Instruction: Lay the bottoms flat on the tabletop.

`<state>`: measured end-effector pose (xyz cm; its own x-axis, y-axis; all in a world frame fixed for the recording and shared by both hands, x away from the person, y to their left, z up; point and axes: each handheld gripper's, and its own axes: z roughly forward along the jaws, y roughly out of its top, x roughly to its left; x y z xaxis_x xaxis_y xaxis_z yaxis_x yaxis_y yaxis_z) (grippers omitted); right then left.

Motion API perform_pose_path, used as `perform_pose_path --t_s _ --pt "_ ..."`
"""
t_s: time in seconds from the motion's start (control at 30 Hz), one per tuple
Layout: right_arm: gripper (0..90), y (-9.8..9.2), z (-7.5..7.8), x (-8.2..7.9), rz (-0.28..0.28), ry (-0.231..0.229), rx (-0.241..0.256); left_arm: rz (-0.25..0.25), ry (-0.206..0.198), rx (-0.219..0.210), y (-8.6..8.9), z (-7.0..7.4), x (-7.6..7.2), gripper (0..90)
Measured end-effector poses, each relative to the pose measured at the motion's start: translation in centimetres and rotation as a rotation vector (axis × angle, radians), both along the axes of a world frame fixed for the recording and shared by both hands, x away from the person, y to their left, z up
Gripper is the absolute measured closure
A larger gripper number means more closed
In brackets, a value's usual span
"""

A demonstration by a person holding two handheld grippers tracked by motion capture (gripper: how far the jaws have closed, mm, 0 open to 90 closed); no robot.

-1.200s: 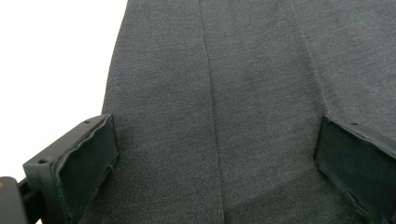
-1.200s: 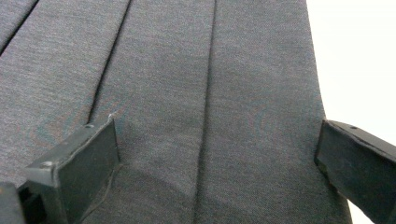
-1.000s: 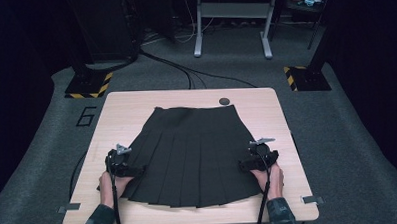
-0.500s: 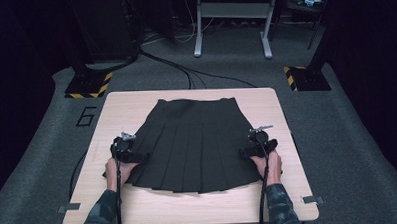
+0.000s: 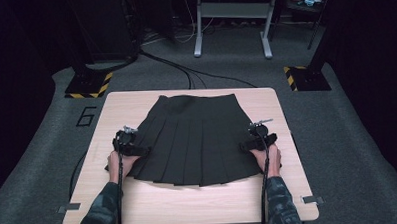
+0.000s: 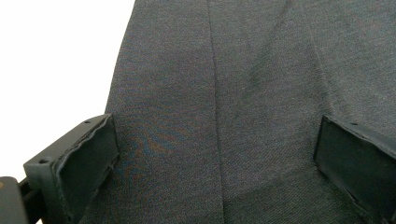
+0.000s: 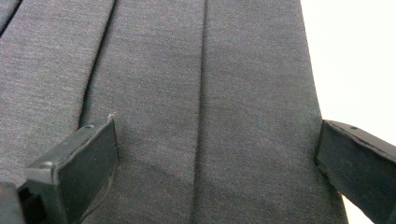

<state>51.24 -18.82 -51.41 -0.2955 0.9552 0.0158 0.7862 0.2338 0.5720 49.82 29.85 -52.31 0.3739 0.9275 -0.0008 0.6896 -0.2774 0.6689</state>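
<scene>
Skirt (image 5: 195, 139) flat mid-table (image 5: 139, 204), waistband far side. Left gripper (image 5: 130, 144) and right gripper (image 5: 255, 139) jaws wide apart at its side edges. Close on both layers evenly; hem probably folded under.

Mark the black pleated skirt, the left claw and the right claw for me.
Black pleated fabric skirt (image 5: 195, 137), high view, middle of the pleated front.
Left claw (image 6: 217, 158), left gripper view, midway between its open jaws, over fabric.
Right claw (image 7: 217, 161), right gripper view, midway between its open jaws, over fabric.
</scene>
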Motion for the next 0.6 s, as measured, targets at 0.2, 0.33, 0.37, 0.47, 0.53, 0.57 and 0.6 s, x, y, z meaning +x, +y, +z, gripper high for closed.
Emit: perform_pose_path --t_s 0.2,0.33,0.37,0.47,0.53,0.57,0.6 --pt "0.0 0.2 0.3 -0.2 0.004 -0.004 0.010 -0.013 0.006 -0.012 0.2 0.4 -0.1 0.3" --pt "0.0 0.5 1.4 -0.9 0.017 -0.032 0.032 -0.010 -0.018 -0.037 0.5 1.8 -0.7 0.3" --pt "0.0 0.5 1.8 -1.1 0.022 -0.042 0.039 -0.011 -0.025 -0.046 0.5 2.0 -0.8 0.3" --pt "0.0 0.4 2.7 -1.8 0.049 -0.078 0.042 -0.021 -0.050 -0.056 0.7 3.4 -1.7 0.6" --pt "0.0 0.4 3.5 -2.5 0.055 -0.092 0.047 -0.031 -0.072 -0.052 0.9 4.2 -2.3 0.8" --pt "0.0 0.3 4.0 -2.9 0.055 -0.095 0.051 -0.034 -0.078 -0.062 1.0 4.6 -2.7 0.8" --pt "0.0 0.2 4.3 -3.3 0.065 -0.115 0.055 -0.037 -0.082 -0.060 1.0 4.9 -3.0 0.8"
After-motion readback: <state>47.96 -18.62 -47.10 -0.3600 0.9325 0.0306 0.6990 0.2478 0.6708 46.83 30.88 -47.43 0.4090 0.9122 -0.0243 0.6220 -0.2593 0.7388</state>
